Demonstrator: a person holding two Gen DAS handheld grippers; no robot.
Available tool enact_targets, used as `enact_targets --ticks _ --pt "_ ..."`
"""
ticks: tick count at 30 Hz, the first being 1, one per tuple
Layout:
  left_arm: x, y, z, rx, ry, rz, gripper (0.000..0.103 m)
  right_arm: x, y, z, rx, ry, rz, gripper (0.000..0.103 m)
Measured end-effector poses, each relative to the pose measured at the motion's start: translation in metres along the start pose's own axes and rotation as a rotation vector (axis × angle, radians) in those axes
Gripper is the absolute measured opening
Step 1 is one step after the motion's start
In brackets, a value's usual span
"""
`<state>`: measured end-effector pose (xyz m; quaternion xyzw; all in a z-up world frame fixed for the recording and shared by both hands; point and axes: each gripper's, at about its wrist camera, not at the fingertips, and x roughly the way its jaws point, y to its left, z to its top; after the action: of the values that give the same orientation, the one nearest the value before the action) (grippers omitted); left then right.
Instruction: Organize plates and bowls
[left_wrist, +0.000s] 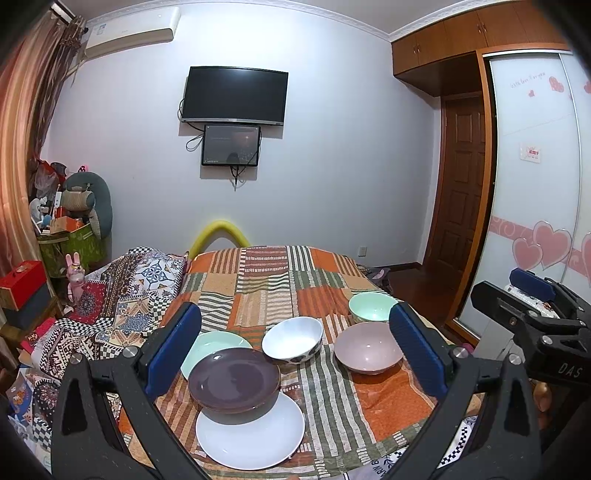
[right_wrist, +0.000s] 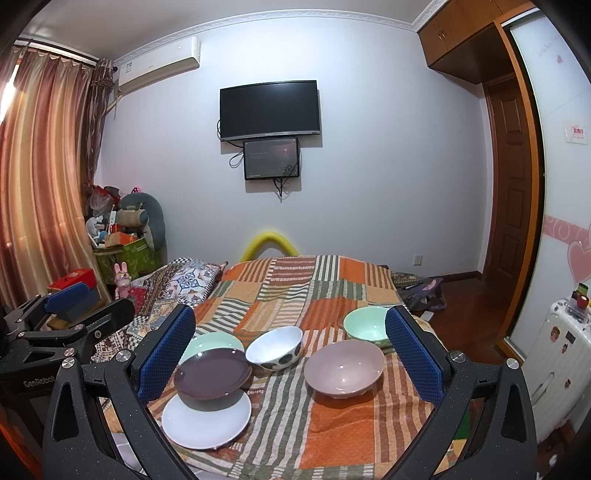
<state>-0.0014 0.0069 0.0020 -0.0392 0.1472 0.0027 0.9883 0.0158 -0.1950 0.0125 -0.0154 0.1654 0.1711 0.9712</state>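
Observation:
On the striped patchwork cloth (left_wrist: 280, 280) a dark purple plate (left_wrist: 234, 380) lies tilted across a white plate (left_wrist: 251, 432) and a mint plate (left_wrist: 214, 347). To their right stand a white bowl with dark spots (left_wrist: 293, 339), a pink bowl (left_wrist: 367, 347) and a mint bowl (left_wrist: 371, 306). My left gripper (left_wrist: 295, 350) hangs open above the near edge, holding nothing. My right gripper (right_wrist: 290, 354) is likewise open and holds nothing, with the purple plate (right_wrist: 212, 373), white bowl (right_wrist: 275, 347) and pink bowl (right_wrist: 343, 367) lying in front of it. Each gripper shows at the side of the other's view, the right gripper (left_wrist: 517, 291) and the left gripper (right_wrist: 81, 299).
A folded patterned quilt (left_wrist: 122, 295) lies left of the cloth. Beyond it are a pink rabbit figure (left_wrist: 75, 277), a red box (left_wrist: 22, 278) and a green bin of clutter (left_wrist: 74, 243). A white suitcase (right_wrist: 554, 369) stands by the sliding wardrobe door (left_wrist: 535, 147) on the right.

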Motion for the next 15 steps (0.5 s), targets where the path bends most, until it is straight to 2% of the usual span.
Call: enact_targets --ticks 15 --pt "-0.0001 0.0010 -0.0002 -0.002 -0.003 0.004 0.103 0.0005 -0.0002 -0.0007 0.000 0.002 0.001 0.103"
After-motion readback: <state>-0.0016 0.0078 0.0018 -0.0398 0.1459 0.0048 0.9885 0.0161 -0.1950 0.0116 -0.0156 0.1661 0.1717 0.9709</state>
